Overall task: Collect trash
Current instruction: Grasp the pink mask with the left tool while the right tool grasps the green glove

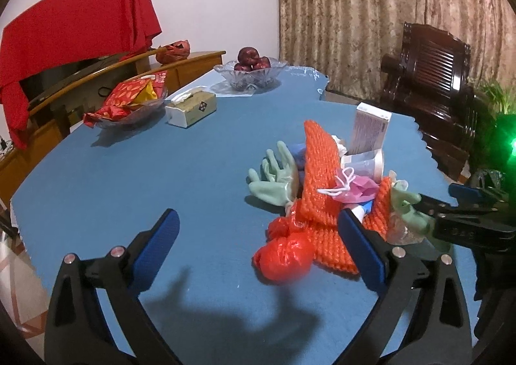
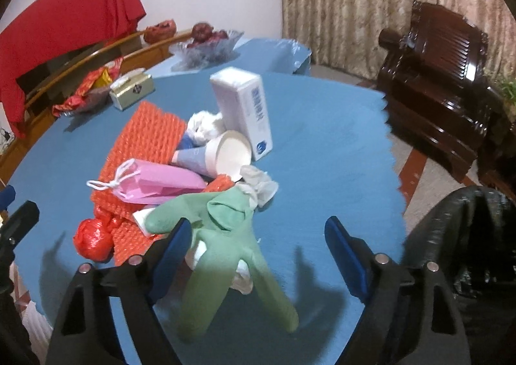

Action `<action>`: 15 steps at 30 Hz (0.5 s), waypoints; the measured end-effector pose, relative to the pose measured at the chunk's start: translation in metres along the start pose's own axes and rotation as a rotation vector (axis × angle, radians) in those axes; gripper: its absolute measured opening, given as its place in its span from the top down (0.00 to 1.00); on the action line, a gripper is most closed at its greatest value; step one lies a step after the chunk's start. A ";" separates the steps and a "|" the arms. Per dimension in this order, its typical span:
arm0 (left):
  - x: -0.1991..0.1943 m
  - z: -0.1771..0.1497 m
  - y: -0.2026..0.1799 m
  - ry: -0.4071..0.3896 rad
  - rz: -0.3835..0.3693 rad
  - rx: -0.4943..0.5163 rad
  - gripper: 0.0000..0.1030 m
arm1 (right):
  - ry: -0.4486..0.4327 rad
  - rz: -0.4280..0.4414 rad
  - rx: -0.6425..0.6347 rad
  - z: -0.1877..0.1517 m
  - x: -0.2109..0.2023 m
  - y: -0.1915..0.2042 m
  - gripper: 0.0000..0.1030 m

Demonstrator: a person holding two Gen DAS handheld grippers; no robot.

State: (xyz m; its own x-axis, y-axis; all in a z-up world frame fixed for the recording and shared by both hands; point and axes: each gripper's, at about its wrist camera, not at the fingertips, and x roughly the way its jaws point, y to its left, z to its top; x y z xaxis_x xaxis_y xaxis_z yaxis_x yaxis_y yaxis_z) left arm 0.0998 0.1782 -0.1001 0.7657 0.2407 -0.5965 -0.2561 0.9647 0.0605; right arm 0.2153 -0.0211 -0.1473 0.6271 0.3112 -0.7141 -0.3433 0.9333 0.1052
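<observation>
The right hand-held gripper (image 2: pixel 254 255) hangs open over a green glove (image 2: pixel 232 236) near the table (image 2: pixel 338 152) edge, gripping nothing; the left hand-held gripper (image 1: pixel 258 245) is open too. Behind them the trash pile (image 2: pixel 167 152) lies uncollected mid-table, so little seems done. A black bag (image 2: pixel 467 252) waits off the right edge

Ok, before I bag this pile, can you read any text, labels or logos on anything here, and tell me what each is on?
No text is legible in either view.
White carton: blue characters down its side and a round blue logo near the base, too blurred to read.
Same carton, left wrist view: fine print panel, too small to read.
Tissue box: dark diamond emblem, no readable words.
Red snack packets: patterned print only, unreadable.
</observation>
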 end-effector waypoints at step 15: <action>0.027 0.001 -0.022 0.050 -0.077 0.019 0.28 | 0.054 0.240 -0.005 0.008 0.004 0.003 0.81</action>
State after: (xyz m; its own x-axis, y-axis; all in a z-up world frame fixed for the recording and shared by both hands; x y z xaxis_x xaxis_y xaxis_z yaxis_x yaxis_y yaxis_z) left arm 0.1264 0.1632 -0.1170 0.7517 0.1608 -0.6396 -0.1862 0.9821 0.0280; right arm 0.2224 -0.0157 -0.1445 0.4890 0.5135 -0.7051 -0.4818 0.8329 0.2725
